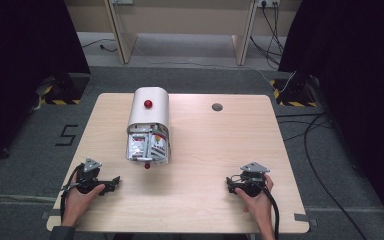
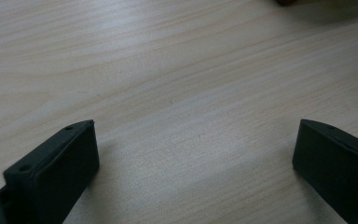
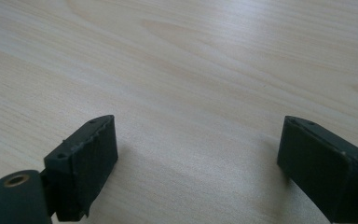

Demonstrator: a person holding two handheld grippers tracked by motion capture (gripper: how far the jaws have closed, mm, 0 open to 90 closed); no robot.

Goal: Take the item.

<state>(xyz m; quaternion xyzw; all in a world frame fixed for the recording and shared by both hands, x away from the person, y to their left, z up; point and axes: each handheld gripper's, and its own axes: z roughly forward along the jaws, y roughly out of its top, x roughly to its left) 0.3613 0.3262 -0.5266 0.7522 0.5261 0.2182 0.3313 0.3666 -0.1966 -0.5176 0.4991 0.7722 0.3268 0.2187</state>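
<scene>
Two tools: left tool (image 1: 114, 181), right tool (image 1: 228, 184), jaws wide, nothing held
Bread box (image 1: 148, 126): untouched, packets inside
Progress: nothing begun

— How is the light where I'm working?

— Even and soft from above. My pale wooden table (image 1: 215, 150) is bright, with a mild sheen at its far edge, while the dark curtains at both sides swallow detail.

— And my close views?

— Dimmer. My left gripper (image 2: 196, 154) has black jaws that are soft, out of focus, casting blurred shadows; my right gripper (image 3: 198, 158) is sharper, with faint glare on the wood grain.
</scene>
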